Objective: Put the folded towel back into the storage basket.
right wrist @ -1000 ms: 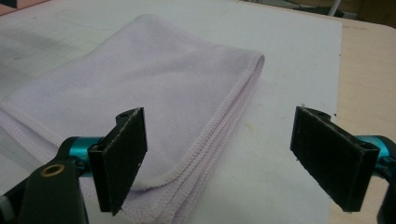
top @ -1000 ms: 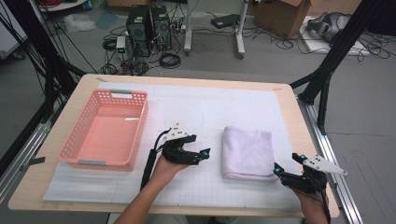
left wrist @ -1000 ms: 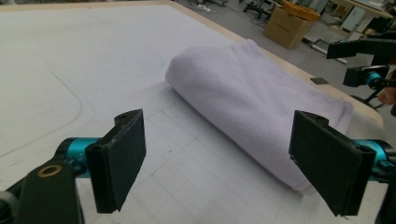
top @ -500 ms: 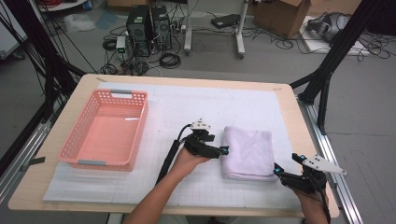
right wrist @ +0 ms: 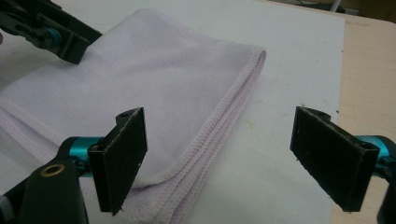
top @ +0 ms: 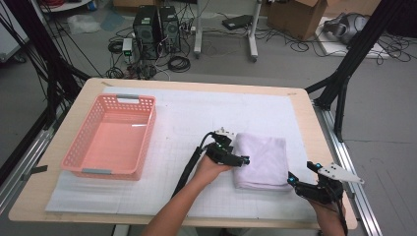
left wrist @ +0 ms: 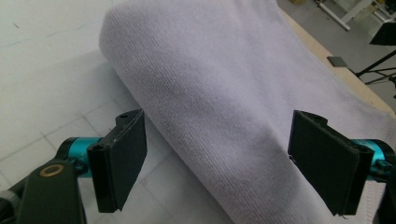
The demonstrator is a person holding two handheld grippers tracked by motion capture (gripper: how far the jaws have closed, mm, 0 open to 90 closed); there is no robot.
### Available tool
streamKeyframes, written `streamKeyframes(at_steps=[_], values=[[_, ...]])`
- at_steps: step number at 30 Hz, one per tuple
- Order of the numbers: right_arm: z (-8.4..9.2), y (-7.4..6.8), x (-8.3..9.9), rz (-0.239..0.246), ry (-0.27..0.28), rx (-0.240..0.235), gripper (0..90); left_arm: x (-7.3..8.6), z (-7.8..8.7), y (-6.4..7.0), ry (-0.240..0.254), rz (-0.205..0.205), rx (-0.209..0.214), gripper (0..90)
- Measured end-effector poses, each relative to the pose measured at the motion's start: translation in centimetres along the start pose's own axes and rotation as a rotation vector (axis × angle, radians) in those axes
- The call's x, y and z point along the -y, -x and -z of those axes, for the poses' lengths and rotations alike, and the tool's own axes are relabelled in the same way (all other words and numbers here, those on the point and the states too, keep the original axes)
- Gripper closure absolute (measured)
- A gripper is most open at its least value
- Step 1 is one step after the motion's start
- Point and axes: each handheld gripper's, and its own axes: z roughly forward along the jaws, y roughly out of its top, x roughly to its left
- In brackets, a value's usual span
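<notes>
A folded lavender towel [top: 263, 160] lies on the white gridded mat [top: 206, 113], right of the middle. My left gripper [top: 242, 159] is at the towel's left folded edge. In the left gripper view that rounded fold [left wrist: 219, 93] runs between the open jaws of the left gripper [left wrist: 229, 170]. Just off the towel's near right corner is my right gripper [top: 302, 172], open. In the right gripper view the towel's stitched corner [right wrist: 187, 154] lies beside the left jaw of the right gripper [right wrist: 229, 163], and the other gripper [right wrist: 51, 32] shows at the top left.
A pink plastic basket [top: 149, 128] with nothing in it stands on the left of the mat. The wooden table's right edge [top: 314, 132] is close to the towel. Computers, cables and boxes lie on the floor beyond the table.
My left gripper has moved right across the mat, from the middle to the towel's left edge. The right gripper and the towel have stayed in place.
</notes>
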Motion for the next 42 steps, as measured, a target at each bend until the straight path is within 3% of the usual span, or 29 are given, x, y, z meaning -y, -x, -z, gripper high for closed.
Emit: streamKeyframes(at_steps=[6,13,19,28,36,42], values=[[0.2,0.2,0.1,-0.009,0.001,0.003,17.4,0.1,-1.0,0.2,-0.018,0.028,0.000,20.7],[0.2,0.2,0.1,-0.009,-0.001,0.000,17.3,0.2,-1.1,0.4,-0.021,0.005,-0.015,24.4],[0.1,0.2,0.1,-0.010,0.001,-0.001,17.3,0.4,-1.2,0.7,-0.034,-0.037,0.011,43.4],[0.1,0.2,0.1,-0.010,0.000,-0.001,17.4,0.9,-1.0,0.2,-0.005,0.035,0.078,64.2],[0.2,0.3,0.2,-0.010,0.001,0.002,17.3,1.0,0.4,0.5,0.089,-0.066,0.101,68.8],[0.2,0.2,0.1,-0.010,0.005,0.000,17.3,0.8,2.5,0.3,0.163,-0.162,0.101,70.0]])
